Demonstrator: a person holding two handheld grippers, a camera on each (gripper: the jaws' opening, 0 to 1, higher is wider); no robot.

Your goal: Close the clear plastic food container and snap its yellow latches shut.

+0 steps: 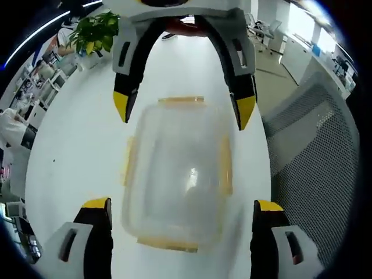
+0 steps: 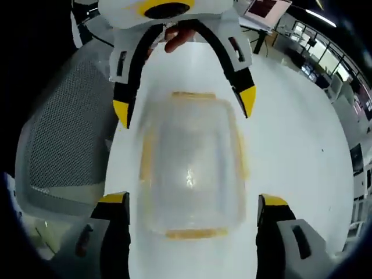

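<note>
A clear plastic food container [image 1: 177, 174] with yellow latches lies flat on the white table [image 1: 75, 145], its lid resting on top. In the left gripper view my left gripper [image 1: 182, 204] is open, its yellow-tipped jaws straddling the near end of the box. My right gripper [image 1: 183, 107] faces it from the far end, also open. In the right gripper view the same container [image 2: 192, 168] sits between the wide-apart jaws of the right gripper [image 2: 192, 200], with the left gripper [image 2: 183, 104] open beyond it. Blur hides whether the latches are snapped.
A grey mesh office chair [image 1: 314, 151] stands against the table's edge, also seen in the right gripper view [image 2: 64, 133]. A green plant [image 1: 96, 32] sits at the table's far side. A person's hand [image 2: 177, 36] holds the left gripper. Office desks lie beyond.
</note>
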